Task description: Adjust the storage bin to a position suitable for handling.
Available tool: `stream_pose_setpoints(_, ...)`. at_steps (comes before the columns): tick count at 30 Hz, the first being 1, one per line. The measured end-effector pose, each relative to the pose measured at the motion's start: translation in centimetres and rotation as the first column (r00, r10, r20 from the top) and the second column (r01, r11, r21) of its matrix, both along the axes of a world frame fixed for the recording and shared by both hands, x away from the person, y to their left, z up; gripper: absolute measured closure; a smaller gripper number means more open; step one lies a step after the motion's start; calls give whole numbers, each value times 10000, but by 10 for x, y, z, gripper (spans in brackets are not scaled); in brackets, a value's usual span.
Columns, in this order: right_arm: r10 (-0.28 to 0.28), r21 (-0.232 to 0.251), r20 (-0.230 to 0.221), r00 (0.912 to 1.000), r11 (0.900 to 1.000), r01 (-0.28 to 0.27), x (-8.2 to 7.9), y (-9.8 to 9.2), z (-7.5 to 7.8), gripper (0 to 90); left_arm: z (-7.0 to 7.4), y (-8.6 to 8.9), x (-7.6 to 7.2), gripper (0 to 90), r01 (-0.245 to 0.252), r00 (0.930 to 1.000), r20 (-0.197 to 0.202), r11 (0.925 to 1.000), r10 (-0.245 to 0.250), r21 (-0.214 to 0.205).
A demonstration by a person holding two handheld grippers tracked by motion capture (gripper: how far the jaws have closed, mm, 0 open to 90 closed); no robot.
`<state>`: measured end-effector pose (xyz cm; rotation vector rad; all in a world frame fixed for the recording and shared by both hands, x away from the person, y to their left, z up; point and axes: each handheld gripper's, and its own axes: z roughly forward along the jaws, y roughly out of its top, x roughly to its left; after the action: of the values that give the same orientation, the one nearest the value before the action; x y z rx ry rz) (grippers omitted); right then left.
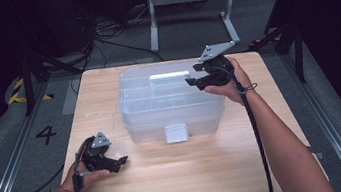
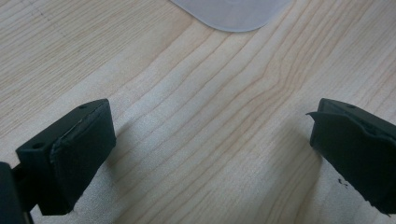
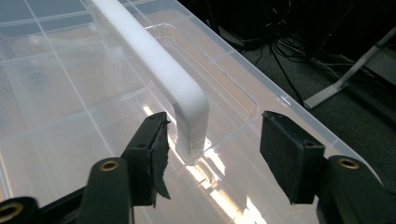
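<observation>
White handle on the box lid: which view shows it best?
Right gripper view: the white handle runs close up, its end between the open right hand-held gripper jaws. High view shows a small bright strip. Left gripper view shows a box corner.

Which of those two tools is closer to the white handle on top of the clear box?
The right tool: its open jaws sit on either side of the end of the handle. The left tool hangs low over the table, in front of the box.
</observation>
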<state>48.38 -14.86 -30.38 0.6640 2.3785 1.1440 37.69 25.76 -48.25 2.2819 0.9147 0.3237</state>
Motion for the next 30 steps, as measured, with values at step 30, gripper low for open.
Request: stream_pose_setpoints(30, 647, -546, -122, 9978, 9964, -652, 11, 18, 7, 740, 19, 7, -12, 307, -828, 9937, 742, 9964, 838, -175)
